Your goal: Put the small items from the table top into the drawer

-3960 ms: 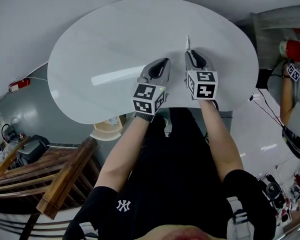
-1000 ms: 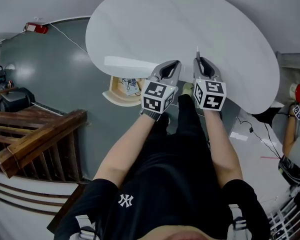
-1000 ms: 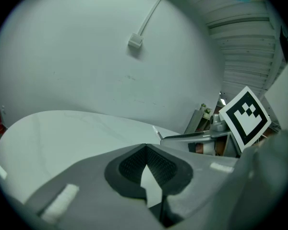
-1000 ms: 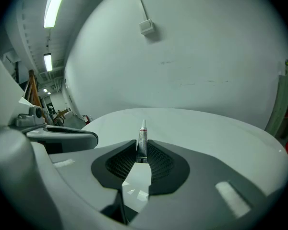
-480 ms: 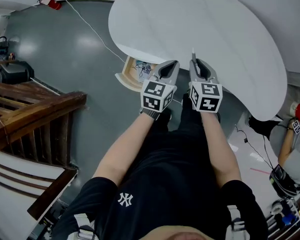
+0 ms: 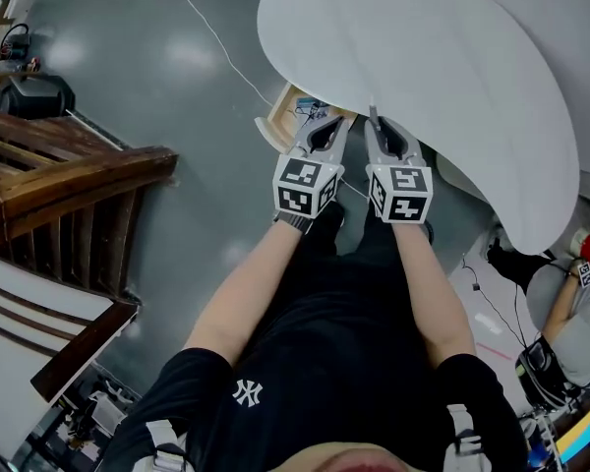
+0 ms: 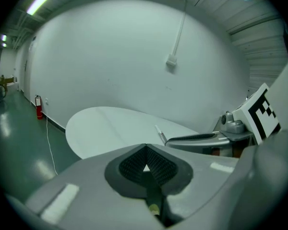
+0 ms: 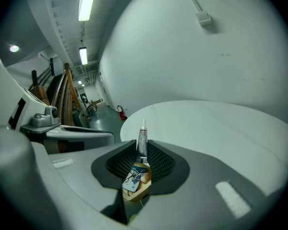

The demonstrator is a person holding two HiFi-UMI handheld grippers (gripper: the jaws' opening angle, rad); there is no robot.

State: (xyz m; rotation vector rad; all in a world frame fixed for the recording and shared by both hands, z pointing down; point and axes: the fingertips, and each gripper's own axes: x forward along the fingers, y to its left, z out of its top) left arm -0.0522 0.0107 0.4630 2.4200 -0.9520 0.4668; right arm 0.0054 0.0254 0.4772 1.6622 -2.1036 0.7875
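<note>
Tbl (image 6: 452, 57) shifted right, drawer (image 6: 293, 114) open at edge, grey floor (image 6: 177, 87), wood railing (image 6: 69, 180)

Right gripper (image 8: 142, 146): jaws clamped on a thin tube (image 8: 142, 134), nozzle sticking out past the pads. Nozzle tip sits against the near edge of the white table (image 8: 221, 128). Gap below the pads shows a tan drawer (image 8: 140, 186) holding a blue-printed item (image 8: 133, 178). Left gripper (image 8: 98, 134) is alongside.
</note>
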